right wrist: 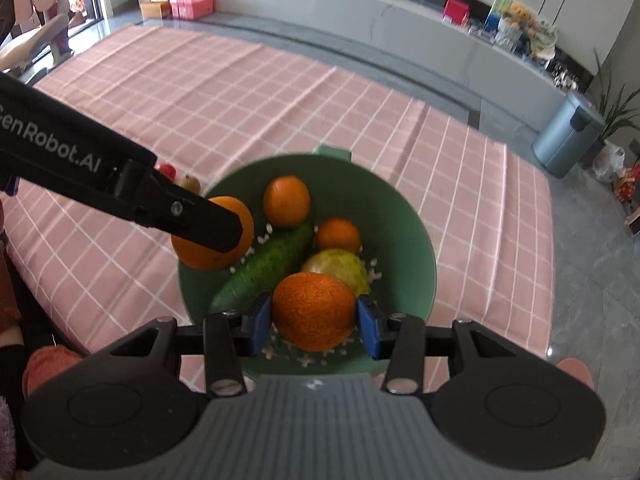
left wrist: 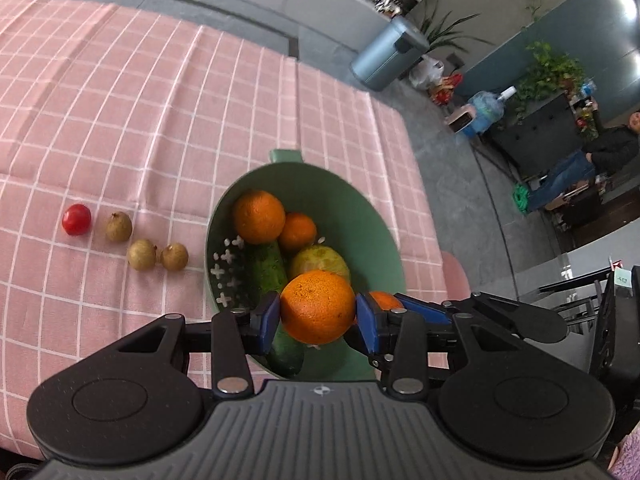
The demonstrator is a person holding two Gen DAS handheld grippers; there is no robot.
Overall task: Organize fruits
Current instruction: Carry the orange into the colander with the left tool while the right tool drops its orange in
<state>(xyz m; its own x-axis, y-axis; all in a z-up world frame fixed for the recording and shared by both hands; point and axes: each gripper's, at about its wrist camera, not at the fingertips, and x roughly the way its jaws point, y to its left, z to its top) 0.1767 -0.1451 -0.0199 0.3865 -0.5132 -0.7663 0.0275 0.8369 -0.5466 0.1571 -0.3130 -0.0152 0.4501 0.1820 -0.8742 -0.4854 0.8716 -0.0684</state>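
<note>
Each gripper (left wrist: 317,317) (right wrist: 315,320) clamps an orange (left wrist: 318,306) (right wrist: 314,312) over the bowl (left wrist: 360,216). Only the left view shows three longans (left wrist: 142,255) beside the tomato (left wrist: 76,219).

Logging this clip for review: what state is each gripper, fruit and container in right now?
Left gripper: shut on an orange, above the bowl.
Right gripper: shut on another orange, above the bowl.
Green bowl: upright, holding two oranges, a cucumber and a yellow-green fruit.
Tomato: on the cloth.
Three longans: on the cloth.
</note>
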